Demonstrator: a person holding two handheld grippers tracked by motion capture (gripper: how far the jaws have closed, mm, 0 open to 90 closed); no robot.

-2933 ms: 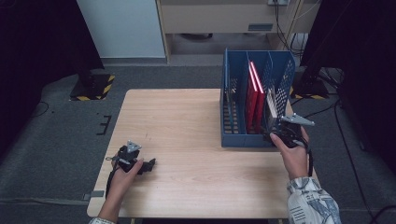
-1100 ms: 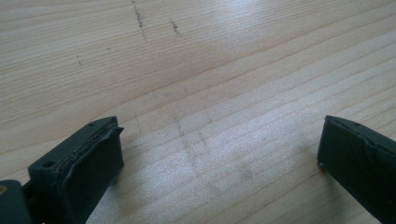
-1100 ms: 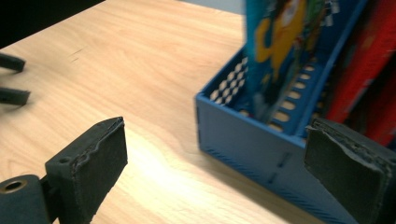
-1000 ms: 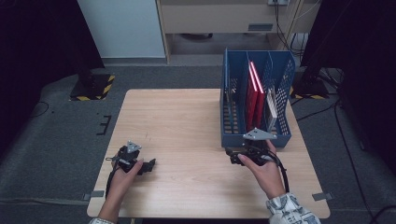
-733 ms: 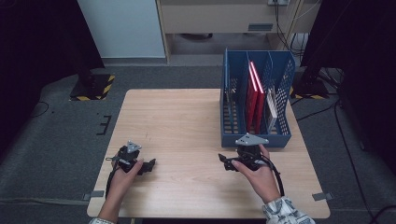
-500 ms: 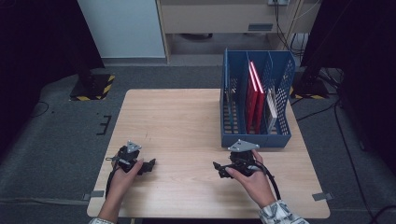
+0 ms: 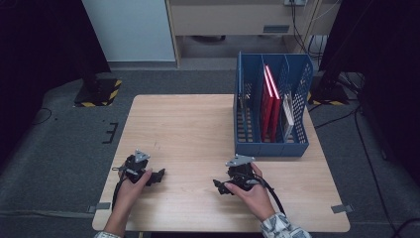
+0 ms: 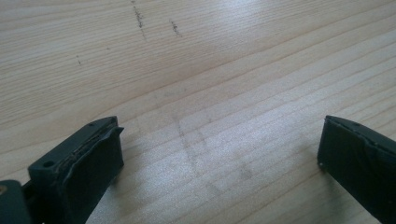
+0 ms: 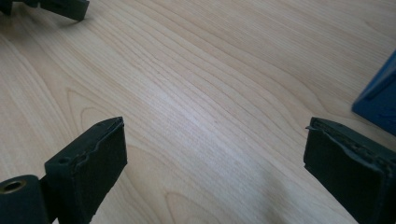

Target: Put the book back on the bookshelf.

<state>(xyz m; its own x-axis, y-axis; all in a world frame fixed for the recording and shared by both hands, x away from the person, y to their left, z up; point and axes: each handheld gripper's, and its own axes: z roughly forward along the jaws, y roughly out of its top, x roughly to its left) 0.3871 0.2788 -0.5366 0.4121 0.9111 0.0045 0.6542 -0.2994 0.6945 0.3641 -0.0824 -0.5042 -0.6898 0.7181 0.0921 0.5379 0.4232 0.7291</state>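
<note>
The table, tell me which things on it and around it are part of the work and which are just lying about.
Part of the work:
- blue file rack
- red books standing in it
- left tongs, open
- right tongs, open

Just lying about:
- white cabinet behind the table
- striped stand foot on the floor
- cables on the floor

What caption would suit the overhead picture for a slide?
Two hand-held tongs, left and right, rest open on a wooden table near a blue file rack holding red books.

No readable text, labels, numbers or signs on anything
</note>
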